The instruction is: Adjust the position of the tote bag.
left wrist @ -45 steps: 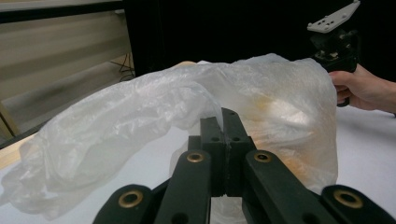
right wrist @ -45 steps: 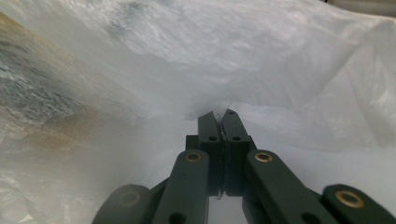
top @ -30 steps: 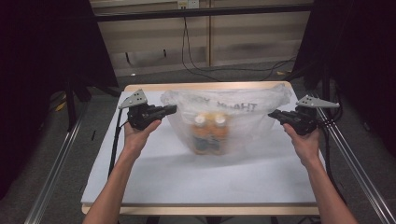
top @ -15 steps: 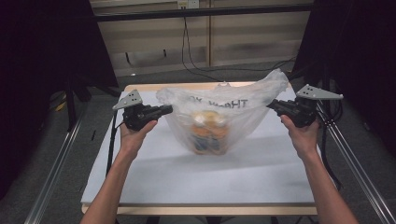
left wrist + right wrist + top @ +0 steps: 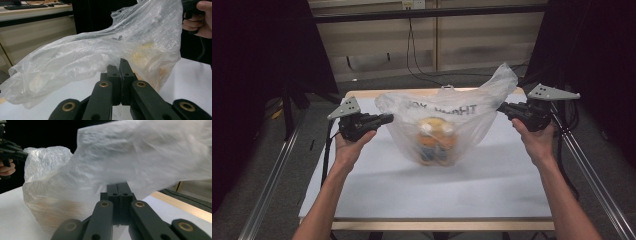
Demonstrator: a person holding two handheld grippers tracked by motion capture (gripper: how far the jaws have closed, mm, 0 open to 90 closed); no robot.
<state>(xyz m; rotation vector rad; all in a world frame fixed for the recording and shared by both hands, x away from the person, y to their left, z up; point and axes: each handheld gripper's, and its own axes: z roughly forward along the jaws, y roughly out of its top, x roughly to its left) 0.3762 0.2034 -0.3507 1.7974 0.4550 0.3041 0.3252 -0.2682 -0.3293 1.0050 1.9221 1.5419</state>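
From above, your left gripper (image 5: 388, 118) and right gripper (image 5: 502, 107) hold a clear plastic bag (image 5: 439, 125) stretched between them over the far half of the white table (image 5: 437, 190). Your forearms reach in from the near edge, wrists level, palms turned inward; your right hand (image 5: 534, 140) sits a little higher than your left hand (image 5: 352, 145). Orange bottles (image 5: 436, 142) sag in the bag's belly, which hangs low at the table top.

Looking along your left gripper (image 5: 120, 65), the jaws are pressed together on the bag's edge (image 5: 100, 55), and the film fans away toward your other hand (image 5: 197, 20).

Looking along your right gripper (image 5: 119, 187), the jaws are likewise clamped on the bag's film (image 5: 140, 160), which billows above them, blurred.
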